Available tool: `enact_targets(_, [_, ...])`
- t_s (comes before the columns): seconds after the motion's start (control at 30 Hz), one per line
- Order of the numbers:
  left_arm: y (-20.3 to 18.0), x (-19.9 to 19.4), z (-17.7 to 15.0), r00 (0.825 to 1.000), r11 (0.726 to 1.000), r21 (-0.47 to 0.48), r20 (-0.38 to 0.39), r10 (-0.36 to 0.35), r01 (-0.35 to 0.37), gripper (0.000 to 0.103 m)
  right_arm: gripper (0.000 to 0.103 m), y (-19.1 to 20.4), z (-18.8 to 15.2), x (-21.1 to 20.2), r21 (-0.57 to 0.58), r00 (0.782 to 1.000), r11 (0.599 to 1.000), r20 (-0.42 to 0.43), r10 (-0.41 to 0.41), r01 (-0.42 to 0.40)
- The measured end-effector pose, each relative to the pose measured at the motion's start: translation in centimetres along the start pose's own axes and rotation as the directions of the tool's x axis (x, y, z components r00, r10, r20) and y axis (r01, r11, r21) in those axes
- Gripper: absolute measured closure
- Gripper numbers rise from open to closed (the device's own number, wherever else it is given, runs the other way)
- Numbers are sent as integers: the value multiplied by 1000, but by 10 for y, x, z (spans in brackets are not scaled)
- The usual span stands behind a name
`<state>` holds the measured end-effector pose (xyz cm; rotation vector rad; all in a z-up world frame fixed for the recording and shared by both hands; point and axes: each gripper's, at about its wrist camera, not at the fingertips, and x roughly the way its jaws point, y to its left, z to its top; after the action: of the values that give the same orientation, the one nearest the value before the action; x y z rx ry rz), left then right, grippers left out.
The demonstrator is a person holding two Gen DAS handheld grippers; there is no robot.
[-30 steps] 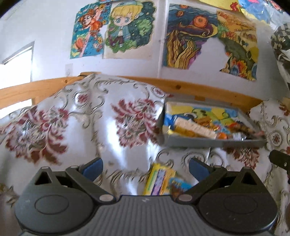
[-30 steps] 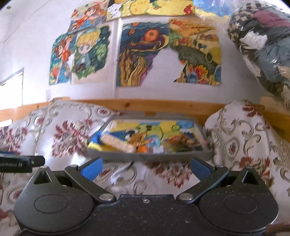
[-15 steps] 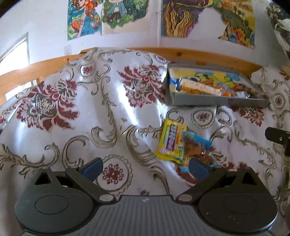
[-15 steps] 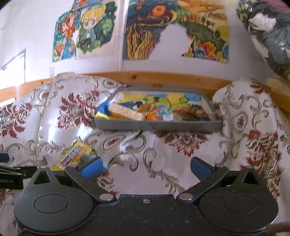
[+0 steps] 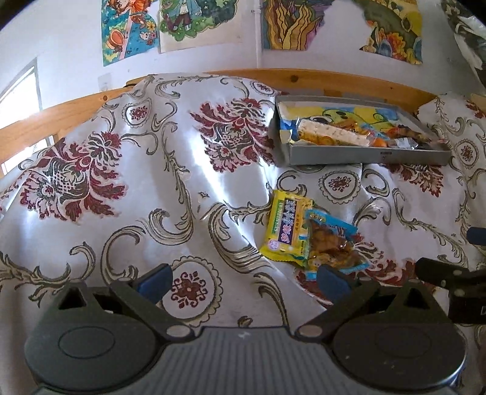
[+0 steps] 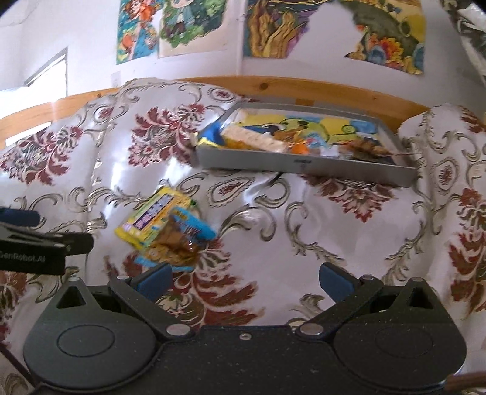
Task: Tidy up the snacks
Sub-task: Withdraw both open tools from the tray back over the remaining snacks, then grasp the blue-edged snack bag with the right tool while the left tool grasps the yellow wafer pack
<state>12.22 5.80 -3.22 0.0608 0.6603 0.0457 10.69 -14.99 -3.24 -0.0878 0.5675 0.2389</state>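
A yellow snack packet (image 5: 285,229) lies on the floral cloth, and a blue packet of brown snacks (image 5: 331,246) overlaps its right side. Both show in the right wrist view too, the yellow packet (image 6: 150,220) and the blue packet (image 6: 179,240). Farther back sits a grey tray (image 5: 364,156) (image 6: 303,165) holding several snacks. My left gripper (image 5: 243,281) is open, its right finger just in front of the blue packet. My right gripper (image 6: 243,281) is open over bare cloth, with the packets ahead of its left finger. Neither holds anything.
The floral cloth (image 5: 152,188) covers a rumpled surface with a wooden rail (image 5: 303,79) behind it. Posters (image 5: 197,24) hang on the white wall. A cloth-covered mound (image 6: 449,145) rises right of the tray. The other gripper's tip (image 5: 446,273) shows at the right edge.
Both cameras have tilted down and come nearer the cloth. The two loose packets, half hidden before, now lie in full view just ahead of the fingers. Both grippers stayed open.
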Motion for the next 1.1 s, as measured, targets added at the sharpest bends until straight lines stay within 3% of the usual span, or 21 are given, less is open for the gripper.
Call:
enact_targets(0.4, [7,10,5,998,999,25,-49,-32,33,1,1,13,-5,7,-44,996,996,-25,82,-83])
enact_targets(0.67, [5,28,25,994,993,45,-35,-103,105,1,1,16,-1,15,-75,992,990,30,124,-121])
enact_targets(0.83, [-1,55,42,986,986,84,-102,-133,142,1,1,23,7,39,-99,993,988,2,121,-121])
enact_targets(1.1, [12,87,53,985,987,66,-104,-140,147,1,1,33,22,80,-66,993,992,-38,108,-110])
